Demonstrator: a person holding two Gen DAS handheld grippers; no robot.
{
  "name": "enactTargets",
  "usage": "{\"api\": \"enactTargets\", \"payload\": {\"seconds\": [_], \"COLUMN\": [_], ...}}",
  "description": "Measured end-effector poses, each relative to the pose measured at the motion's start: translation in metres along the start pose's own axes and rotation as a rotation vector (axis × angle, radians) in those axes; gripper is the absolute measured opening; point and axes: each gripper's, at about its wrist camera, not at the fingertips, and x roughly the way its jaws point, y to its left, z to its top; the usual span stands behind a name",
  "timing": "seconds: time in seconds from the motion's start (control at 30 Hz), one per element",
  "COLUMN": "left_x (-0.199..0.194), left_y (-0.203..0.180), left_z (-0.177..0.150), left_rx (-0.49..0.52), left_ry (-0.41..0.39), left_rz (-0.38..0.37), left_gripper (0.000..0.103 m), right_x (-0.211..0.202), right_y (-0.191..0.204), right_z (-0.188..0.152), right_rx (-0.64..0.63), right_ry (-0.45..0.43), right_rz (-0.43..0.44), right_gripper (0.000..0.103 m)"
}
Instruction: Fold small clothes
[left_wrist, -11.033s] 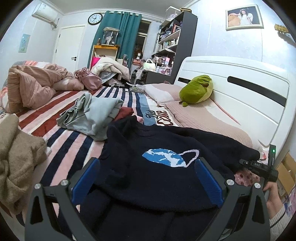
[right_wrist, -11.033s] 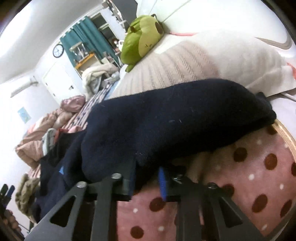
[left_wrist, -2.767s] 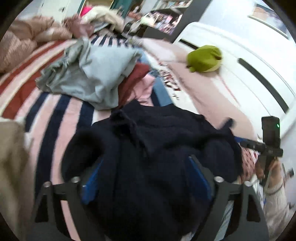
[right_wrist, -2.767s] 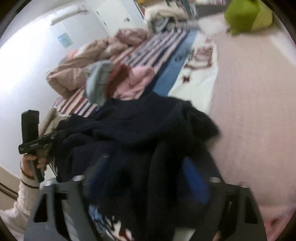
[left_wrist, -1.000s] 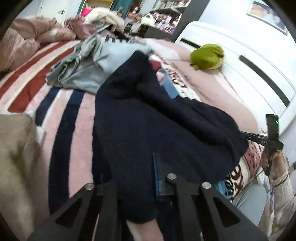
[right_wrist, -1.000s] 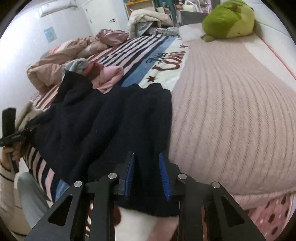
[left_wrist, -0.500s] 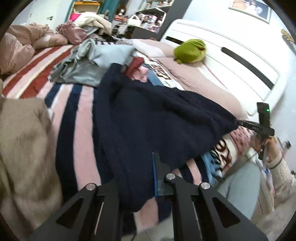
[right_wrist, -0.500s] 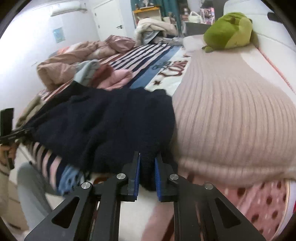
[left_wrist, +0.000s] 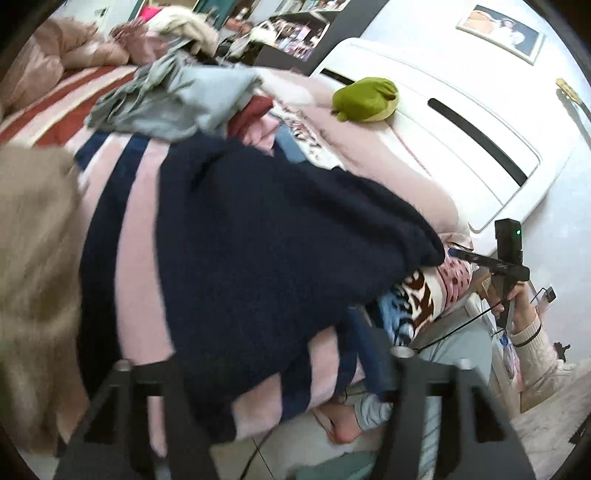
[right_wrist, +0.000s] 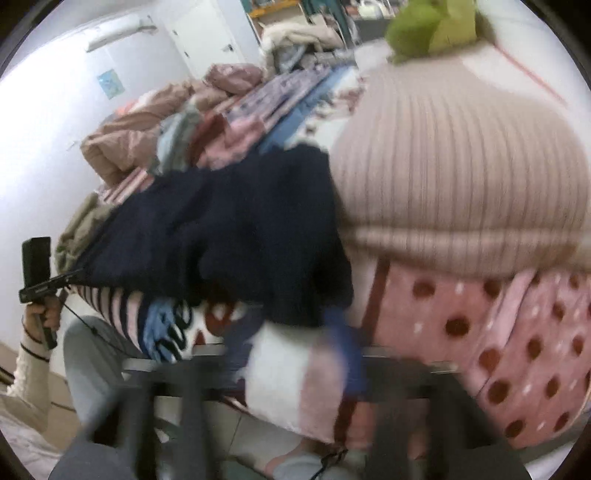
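Note:
A navy sweater (left_wrist: 266, 240) lies spread across the striped bedspread (left_wrist: 136, 258), its near hem hanging over the bed's front edge. My left gripper (left_wrist: 273, 373) is at that hem with its jaws opening. The hem lies loose between them, the right blue pad (left_wrist: 369, 354) stands off the cloth, and the left pad is hidden under it. In the blurred right wrist view my right gripper (right_wrist: 291, 347) is also opening, just below the sweater's (right_wrist: 229, 229) other corner, with no cloth pinched. Each view shows the other gripper in a hand at the bed's edge.
A grey garment (left_wrist: 173, 99) and red and pink clothes are piled behind the sweater, and a beige garment (left_wrist: 33, 240) is at the left. A green plush toy (left_wrist: 365, 99) sits by the white headboard (left_wrist: 461, 129). A ribbed pink pillow (right_wrist: 461, 166) and polka-dot blanket (right_wrist: 517, 332) lie to the right.
Both grippers were shut on the sweater's hem and have drawn it towards the bed's front edge. Their jaws now stand apart and the sweater lies released on the bed.

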Motion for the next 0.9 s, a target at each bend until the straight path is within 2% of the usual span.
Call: {"api": "enactTargets", "payload": {"seconds": [0.07, 0.13, 0.17, 0.2, 0.23, 0.27, 0.3, 0.43, 0.5, 0.63, 0.67, 0.7, 0.73, 0.77, 0.8, 0.83, 0.87, 0.9], "left_x": [0.009, 0.020, 0.024, 0.029, 0.030, 0.029, 0.025, -0.006, -0.012, 0.010, 0.014, 0.018, 0.020, 0.016, 0.010, -0.002, -0.013, -0.028], "left_y": [-0.002, 0.003, 0.007, 0.011, 0.012, 0.010, 0.007, 0.008, 0.013, 0.028, 0.032, 0.036, 0.039, 0.038, 0.035, 0.030, 0.026, 0.021], "left_z": [0.009, 0.020, 0.025, 0.029, 0.031, 0.031, 0.030, 0.011, -0.001, -0.001, 0.002, 0.005, 0.007, 0.006, 0.003, -0.002, -0.007, -0.016], "left_rx": [0.011, -0.023, -0.052, -0.079, -0.079, -0.065, -0.035, 0.003, -0.030, -0.066, -0.092, -0.122, -0.145, -0.144, -0.129, -0.109, -0.106, -0.120], "left_ry": [0.000, -0.014, -0.020, -0.024, -0.028, -0.029, -0.017, 0.007, 0.012, 0.027, 0.020, 0.019, 0.031, 0.034, 0.029, 0.015, 0.000, -0.025], "left_rz": [0.045, 0.034, 0.023, 0.027, 0.043, 0.077, 0.130, 0.119, 0.089, 0.156, 0.154, 0.163, 0.192, 0.219, 0.231, 0.239, 0.252, 0.265], "left_gripper": [0.071, 0.071, 0.070, 0.066, 0.054, 0.013, 0.004, 0.003, 0.003, 0.005, 0.011, 0.028, 0.037, 0.047, 0.053, 0.056, 0.066, 0.075], "right_x": [0.008, 0.036, 0.047, 0.058, 0.066, 0.068, 0.062, 0.031, 0.026, 0.050, 0.057, 0.060, 0.064, 0.062, 0.059, 0.049, 0.039, 0.027], "right_y": [-0.001, -0.004, -0.005, -0.004, -0.001, 0.001, 0.002, 0.004, -0.004, -0.017, -0.020, -0.021, -0.021, -0.019, -0.016, -0.011, -0.007, -0.001], "right_z": [0.011, 0.023, 0.025, 0.026, 0.028, 0.028, 0.027, 0.014, 0.002, 0.005, 0.011, 0.016, 0.021, 0.023, 0.024, 0.023, 0.022, 0.020], "right_rx": [0.003, 0.023, 0.032, 0.037, 0.031, 0.029, 0.035, 0.018, 0.059, 0.099, 0.117, 0.129, 0.138, 0.128, 0.106, 0.071, 0.042, 0.007], "right_ry": [0.006, 0.054, 0.065, 0.069, 0.063, 0.049, 0.022, 0.028, 0.037, 0.036, 0.028, 0.031, 0.044, 0.056, 0.067, 0.066, 0.054, 0.030], "right_rz": [-0.007, 0.018, 0.030, 0.046, 0.028, 0.005, 0.025, 0.078, 0.108, 0.050, 0.045, 0.043, 0.040, 0.034, 0.020, -0.014, -0.060, -0.109], "right_gripper": [0.082, 0.082, 0.074, 0.061, 0.020, 0.006, 0.006, 0.005, 0.005, 0.006, 0.007, 0.008, 0.008, 0.009, 0.013, 0.026, 0.049, 0.059]}}
